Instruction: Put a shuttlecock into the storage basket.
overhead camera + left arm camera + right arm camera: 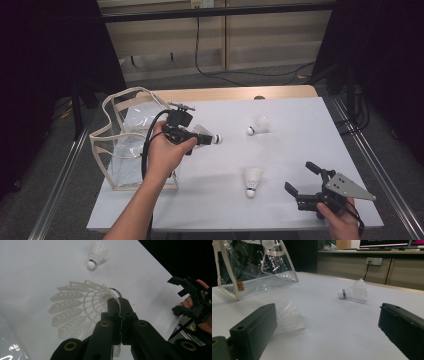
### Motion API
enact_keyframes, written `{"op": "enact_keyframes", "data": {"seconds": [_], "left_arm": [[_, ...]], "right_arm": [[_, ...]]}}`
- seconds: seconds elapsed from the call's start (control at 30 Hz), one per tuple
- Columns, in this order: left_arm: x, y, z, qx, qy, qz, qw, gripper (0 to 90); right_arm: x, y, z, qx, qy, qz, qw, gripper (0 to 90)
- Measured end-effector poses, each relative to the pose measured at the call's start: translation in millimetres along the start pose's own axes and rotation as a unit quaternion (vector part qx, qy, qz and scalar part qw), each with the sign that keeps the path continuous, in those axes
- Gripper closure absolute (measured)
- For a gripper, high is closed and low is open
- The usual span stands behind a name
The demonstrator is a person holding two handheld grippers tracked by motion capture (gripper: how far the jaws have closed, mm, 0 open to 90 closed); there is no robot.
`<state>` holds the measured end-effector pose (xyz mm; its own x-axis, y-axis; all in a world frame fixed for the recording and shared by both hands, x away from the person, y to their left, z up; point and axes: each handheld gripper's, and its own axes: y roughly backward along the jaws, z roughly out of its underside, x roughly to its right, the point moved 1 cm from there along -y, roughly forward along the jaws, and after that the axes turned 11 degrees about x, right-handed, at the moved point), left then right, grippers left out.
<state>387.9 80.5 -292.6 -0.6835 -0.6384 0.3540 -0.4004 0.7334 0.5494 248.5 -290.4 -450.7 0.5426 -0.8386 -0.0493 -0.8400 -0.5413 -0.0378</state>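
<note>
left claw (204, 139): clenched on a shuttlecock (206, 135), pinching the feather skirt's rim; in the left claw view the two jaws meet w/ the skirt edge between them (82, 307).
held shuttlecock, axis: roughly level, cork end (218, 138) pointing away from the bag, skirt end toward the hand. Held clear of the table, not resting on it.
bag (131, 142): clear plastic w/ cream trim, standing upright at the table's left edge, mouth up. Lies just behind and left of the left claw, i.e. opposite to where the cork points. Prob. the drop spot, so the move that counts is swinging back over the open top.
nearer hand to bag: left, by far; right is well apart at the near right corner.
right claw (302, 181): released, jaws spread wide, nothing between them; sits low by the table's (300, 125) near edge.
near shuttlecock (251, 182): lying on the table, cork toward the near edge, just left of the right claw; skirt seen beside the jaw (289, 318) in the right claw view.
far shuttlecock (258, 125): lying on its side mid-table, cork pointing left; ahead of the right claw (353, 293), farther than the near one.
next for right, my guess: the near shuttlecock, as it's closest.
</note>
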Motion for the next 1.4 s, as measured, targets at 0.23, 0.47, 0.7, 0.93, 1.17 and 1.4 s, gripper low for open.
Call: {"op": "enact_keyframes", "data": {"seconds": [0.23,0.47,0.7,0.93,1.17,1.4], "left_arm": [[1.1,1.0,-4.5,-0.006,-0.002,0.001,1.0,89.9],[1.4,6.0,-11.7,-0.009,-0.004,0.003,0.9999,89.9],[-0.1,9.2,-17.1,-0.01,-0.001,0.0,1.0,89.9],[-1.8,11.3,-21.3,-0.015,0.001,0.0,0.9999,89.9],[-2.9,15.2,-26.5,-0.019,0.0,0.001,0.9998,89.9],[-2.9,17.7,-30.0,-0.022,0.004,0.005,0.9997,90.0]], "right_arm": [[0.0,0.0,0.1,-0.001,0.0,0.0,1.0,1.6],[0.0,0.0,0.1,0.0,0.0,0.0,1.0,1.6],[-0.1,-0.1,0.0,0.001,0.0,-0.001,1.0,1.6],[0.0,0.0,0.0,0.0,0.0,0.0,1.0,1.6],[-0.2,0.1,-0.2,0.001,0.001,-0.001,1.0,1.6],[-0.1,0.3,-0.3,0.001,0.0,-0.001,1.0,1.6]]}}
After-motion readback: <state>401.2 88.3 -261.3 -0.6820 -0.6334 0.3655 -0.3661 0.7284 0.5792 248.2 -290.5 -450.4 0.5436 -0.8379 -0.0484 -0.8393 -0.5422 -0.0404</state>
